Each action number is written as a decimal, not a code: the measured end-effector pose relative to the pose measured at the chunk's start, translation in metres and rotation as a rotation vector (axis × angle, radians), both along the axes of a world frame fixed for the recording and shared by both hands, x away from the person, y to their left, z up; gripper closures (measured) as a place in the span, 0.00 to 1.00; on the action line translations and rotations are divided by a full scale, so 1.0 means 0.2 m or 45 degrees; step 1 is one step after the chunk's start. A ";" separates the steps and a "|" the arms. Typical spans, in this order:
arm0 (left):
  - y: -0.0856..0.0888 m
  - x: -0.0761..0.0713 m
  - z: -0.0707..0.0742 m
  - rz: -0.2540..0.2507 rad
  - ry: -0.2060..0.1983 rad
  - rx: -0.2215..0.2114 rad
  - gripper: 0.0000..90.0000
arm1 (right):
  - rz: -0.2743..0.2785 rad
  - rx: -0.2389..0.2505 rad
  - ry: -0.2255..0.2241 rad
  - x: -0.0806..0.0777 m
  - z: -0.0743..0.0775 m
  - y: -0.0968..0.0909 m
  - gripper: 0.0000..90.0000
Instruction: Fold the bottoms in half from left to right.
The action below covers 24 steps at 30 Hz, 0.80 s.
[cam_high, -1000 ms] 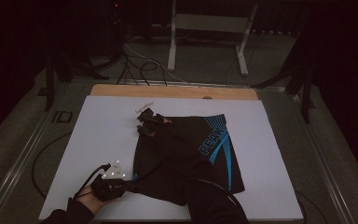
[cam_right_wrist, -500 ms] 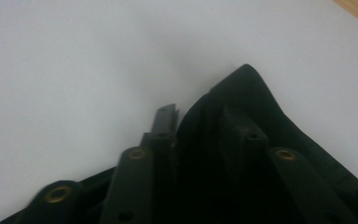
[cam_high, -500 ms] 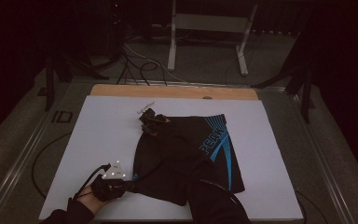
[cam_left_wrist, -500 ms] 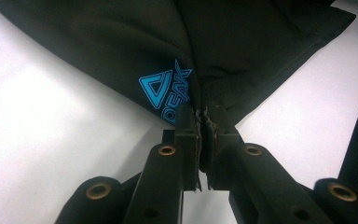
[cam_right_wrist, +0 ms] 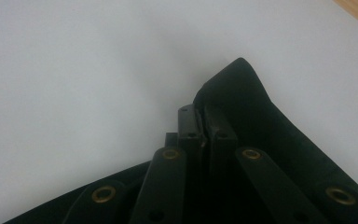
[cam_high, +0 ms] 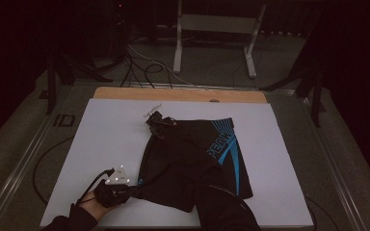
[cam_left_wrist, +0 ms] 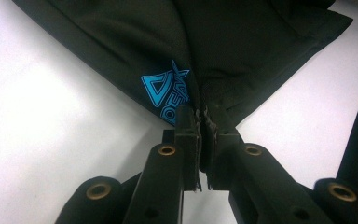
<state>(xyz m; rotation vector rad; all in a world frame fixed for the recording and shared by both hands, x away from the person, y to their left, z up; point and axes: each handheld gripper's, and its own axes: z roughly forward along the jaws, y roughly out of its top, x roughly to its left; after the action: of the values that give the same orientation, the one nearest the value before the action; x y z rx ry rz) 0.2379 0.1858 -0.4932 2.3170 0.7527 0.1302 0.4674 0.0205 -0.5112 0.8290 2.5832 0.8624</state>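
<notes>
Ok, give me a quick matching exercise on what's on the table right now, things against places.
Things:
1. left gripper
2. right gripper
3. blue lettering
4. wooden strip

Places:
A. along the table's far edge
B. shut on the shorts' far corner
C. shut on the shorts' near-left corner
D. on the right half of the black shorts

Pairs: 1-C, 2-B, 3-D, 4-A

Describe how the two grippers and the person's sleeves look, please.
The left gripper is black, with a pale three-cornered plate bearing light dots and a black cable. The right gripper is black with a pale plate too. Jaw links carry brass-coloured rivets. Both sleeves are dark.
</notes>
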 end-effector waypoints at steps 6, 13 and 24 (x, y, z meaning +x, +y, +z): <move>0.00 0.00 0.01 0.001 -0.001 -0.013 0.95 | 0.021 0.026 -0.022 -0.01 0.05 -0.03 0.97; -0.01 -0.01 0.04 -0.014 -0.011 -0.022 0.95 | 0.053 0.046 -0.051 -0.02 0.09 -0.07 0.97; -0.04 -0.01 0.07 -0.036 -0.022 -0.023 0.95 | 0.039 0.063 -0.077 -0.04 0.14 -0.11 0.98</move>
<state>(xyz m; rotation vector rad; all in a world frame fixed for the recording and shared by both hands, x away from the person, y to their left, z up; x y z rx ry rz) 0.2354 0.1787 -0.4788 2.3054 0.7098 0.1300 0.4584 -0.0016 -0.4830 0.7661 2.5379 0.9487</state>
